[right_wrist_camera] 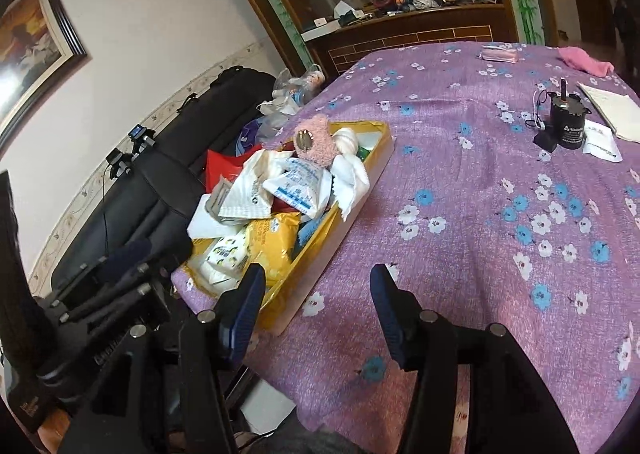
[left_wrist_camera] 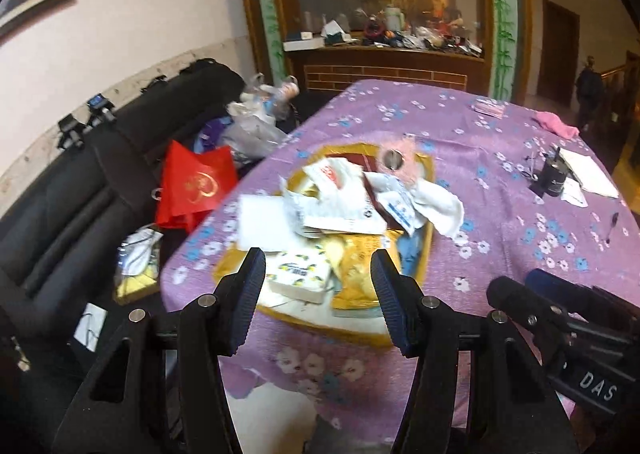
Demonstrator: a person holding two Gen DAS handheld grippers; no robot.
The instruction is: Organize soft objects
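Hovering with both pairs of fingers wide and empty, left gripper over the shallow yellow cardboard tray heaped with soft packets on the purple floral tablecloth, right gripper beside it.

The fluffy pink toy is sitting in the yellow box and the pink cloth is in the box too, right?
Not quite. The fluffy pink toy is in the yellow box, but the pink cloth lies on the table's far edge, outside the box. The right wrist view shows it.

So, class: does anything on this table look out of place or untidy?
Yes. The yellow tray is overfilled: a white cloth droops over its rim onto the purple tablecloth. A pink cloth lies apart at the far edge, outside the tray.
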